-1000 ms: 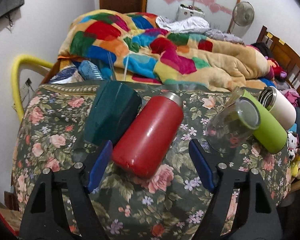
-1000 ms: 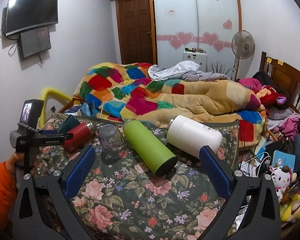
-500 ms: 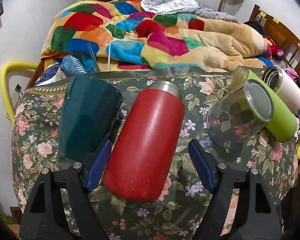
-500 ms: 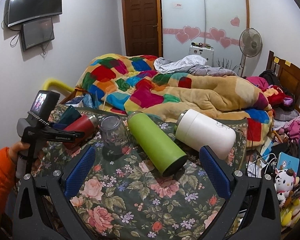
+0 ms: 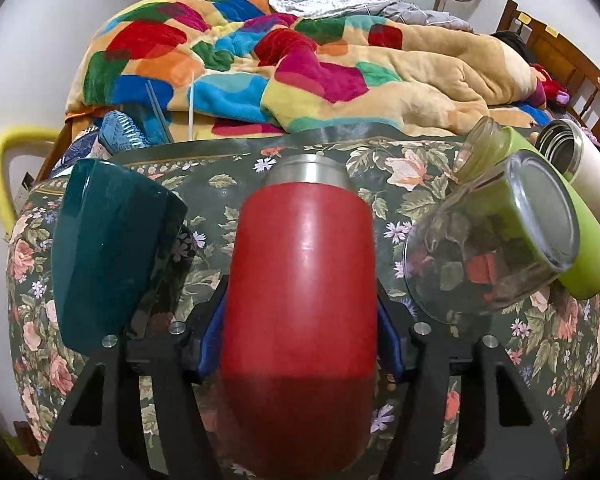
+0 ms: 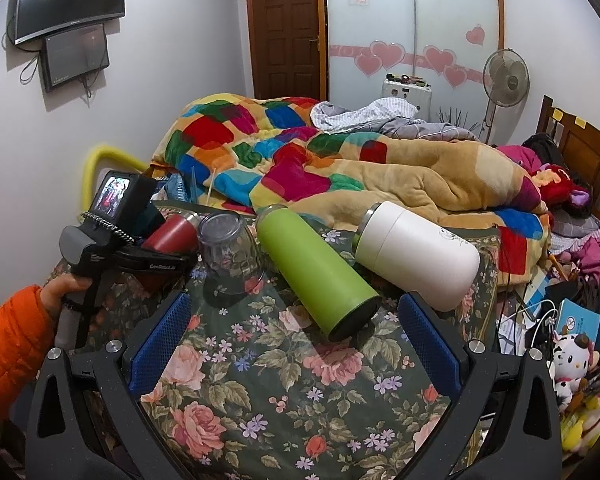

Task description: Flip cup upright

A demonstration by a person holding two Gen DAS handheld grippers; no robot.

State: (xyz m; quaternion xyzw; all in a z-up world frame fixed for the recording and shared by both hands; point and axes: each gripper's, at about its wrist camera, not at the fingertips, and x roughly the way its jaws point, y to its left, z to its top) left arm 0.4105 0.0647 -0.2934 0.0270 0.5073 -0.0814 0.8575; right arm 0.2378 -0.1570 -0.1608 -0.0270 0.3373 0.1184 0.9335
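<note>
A red cup (image 5: 300,300) with a steel rim lies on its side on the floral tablecloth, mouth pointing away. My left gripper (image 5: 300,340) has its blue pads against both sides of the red cup near its base. The red cup also shows in the right wrist view (image 6: 172,234), partly hidden behind the left gripper (image 6: 156,264). My right gripper (image 6: 296,344) is open and empty above the table's front, with the green cup (image 6: 312,268) lying beyond it.
A dark teal cup (image 5: 108,252) lies left of the red one. A clear glass jar (image 5: 488,244) stands upside down to the right, then the green cup (image 5: 568,240) and a white cup (image 5: 584,176) on their sides. A bed with a patchwork blanket (image 5: 260,64) lies behind the table.
My left gripper has moved forward around the red cup and its jaws have closed onto it. The right gripper has stayed open and shifted slightly.
</note>
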